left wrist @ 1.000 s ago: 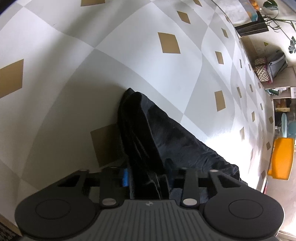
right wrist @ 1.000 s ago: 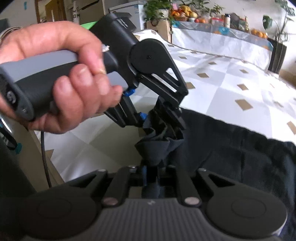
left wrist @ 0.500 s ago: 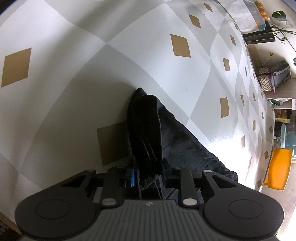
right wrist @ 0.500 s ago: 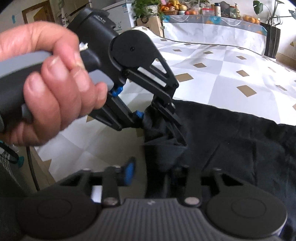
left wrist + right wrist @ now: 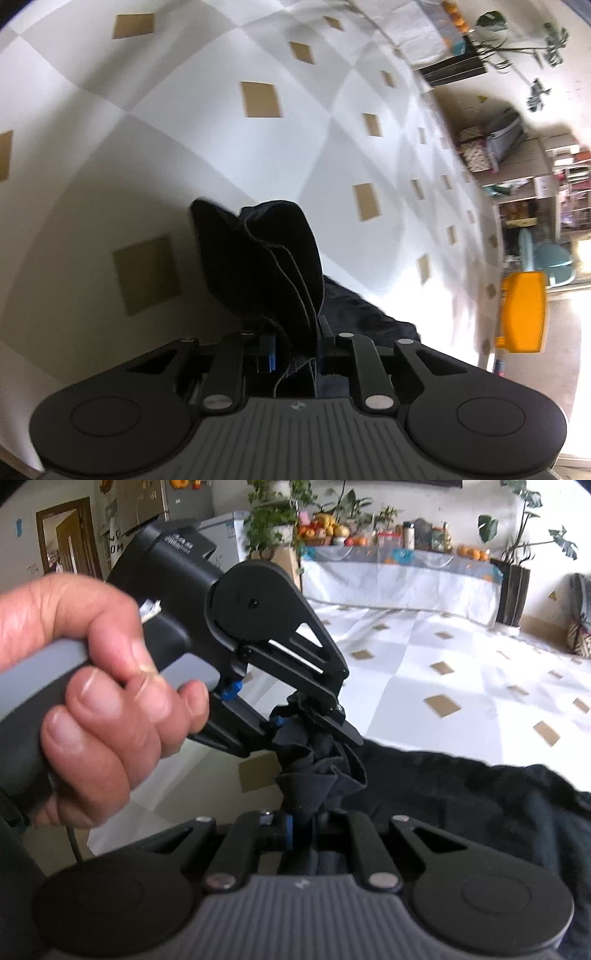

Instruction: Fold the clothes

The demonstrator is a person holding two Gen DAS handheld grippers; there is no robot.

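Both tools pinch one bunched corner of the dark garment (image 5: 461,805).
Left tool (image 5: 314,720) at eleven o'clock of right tool (image 5: 303,823): keep both pinches firm and level over the table (image 5: 207,110).

Black garment (image 5: 266,266) here, with a thin pale stitch line along its hem; in the right wrist view it reads black to very dark navy (image 5: 461,794). Under it, the tablecloth (image 5: 184,110) is a check of white and light grey squares dotted with small tan diamonds. Left gripper (image 5: 317,720) is black with a grey handle and small blue accents. Right gripper (image 5: 301,823), black linkage, ribbed grey body, one blue pad. Off at the edge, a bright orange chair (image 5: 522,310), a teal one (image 5: 550,258) behind it. Far table (image 5: 399,579) draped white, orange fruit (image 5: 472,554) on top.
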